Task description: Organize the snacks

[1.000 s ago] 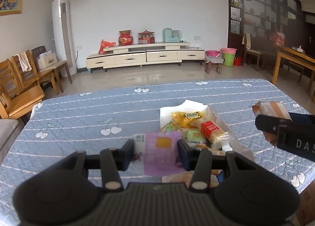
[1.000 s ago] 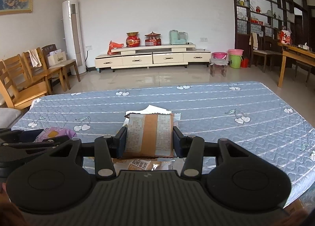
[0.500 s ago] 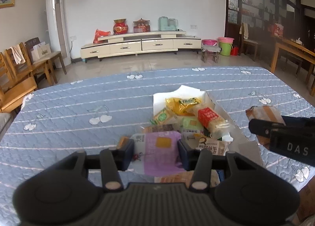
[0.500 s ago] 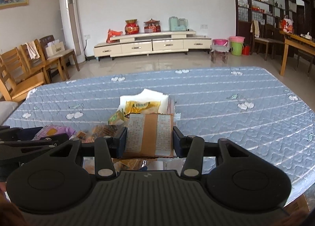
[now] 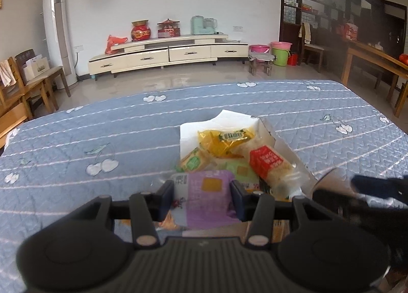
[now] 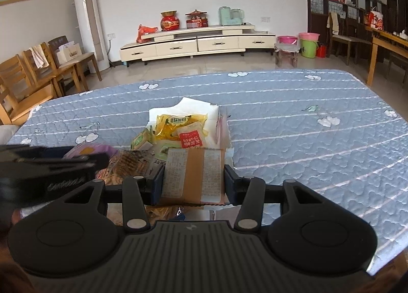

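Progress: both hand-held grippers carry a snack over the open white cardboard box (image 5: 281,143), which lies on a bench covered with a blue quilted cloth printed with white cherries (image 5: 102,139). Several packets already lie in the box: a yellow plastic-wrapped packet with a green label strip (image 5: 224,139), a clear-wrapped pale snack with a red label (image 5: 267,162), and a small green-labelled packet (image 5: 193,162). Judged from this, the sorting is well advanced; the two carried packets are not yet deposited.

Left hand-held gripper (image 5: 202,194): clenched on a flat lilac-and-white plastic packet with a yellow square mark (image 5: 206,191), held just over the near end of the box.

Right hand-held gripper (image 6: 193,182): its jaws have just been opening. The flat brown packet with two white printed panels (image 6: 193,175) sits between them, above the near edge of the pile. The left pad appears to touch the packet edge; a narrow gap shows at the right pad, so the grip reads as released.

Legible writing: the green strip and the red label carry Chinese characters, too small to read reliably. The brown packet's panels hold dense fine print, unreadable. No brand can be confirmed.
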